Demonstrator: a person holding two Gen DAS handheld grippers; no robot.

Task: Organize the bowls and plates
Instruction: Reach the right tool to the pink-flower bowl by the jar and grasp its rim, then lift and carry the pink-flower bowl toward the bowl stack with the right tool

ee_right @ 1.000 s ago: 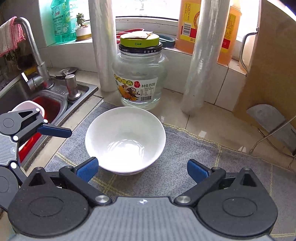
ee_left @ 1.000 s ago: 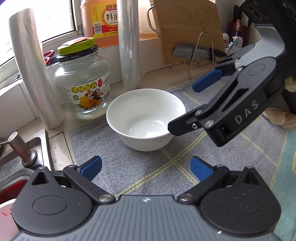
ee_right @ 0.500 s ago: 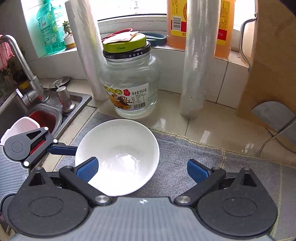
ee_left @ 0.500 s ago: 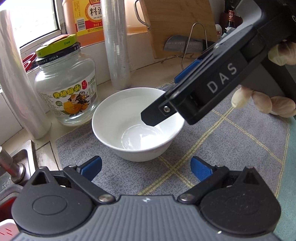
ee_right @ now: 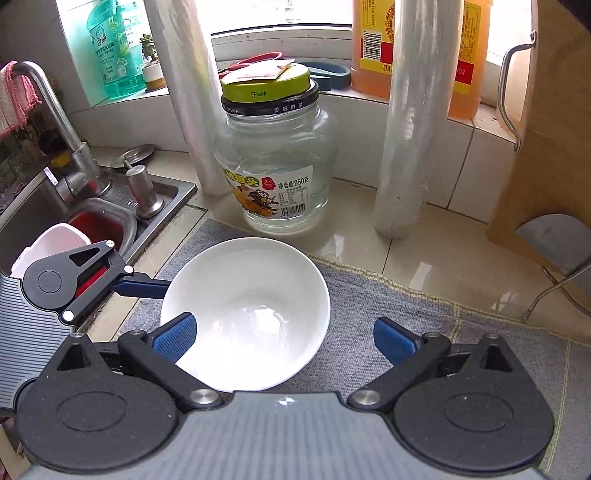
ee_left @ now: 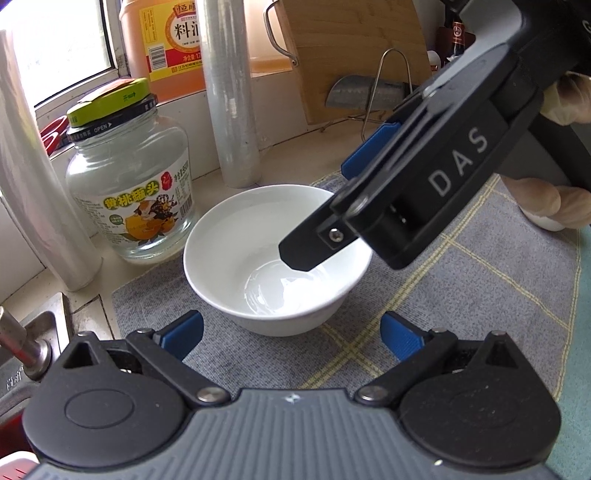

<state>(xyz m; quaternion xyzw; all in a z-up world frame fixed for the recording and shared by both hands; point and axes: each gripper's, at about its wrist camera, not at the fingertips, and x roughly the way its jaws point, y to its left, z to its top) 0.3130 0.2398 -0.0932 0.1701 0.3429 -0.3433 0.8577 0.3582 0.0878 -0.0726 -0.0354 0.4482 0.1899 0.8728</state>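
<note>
On grey mat (ee_left: 461, 295): white bowl (ee_left: 236, 258), glossy, upright, empty.

Daylight comes in through a window (ee_right: 280, 16) above a tiled sill (ee_right: 476, 125) crowded with bottles. Below it runs a glossy, pale tiled worktop (ee_right: 436, 254), partly covered by a grey checked cloth mat (ee_right: 424, 321). At the left sits a steel sink (ee_right: 159, 201) with a curved tap (ee_right: 48, 107). At the right stands what looks like a wooden chopping board (ee_left: 351, 51).
</note>
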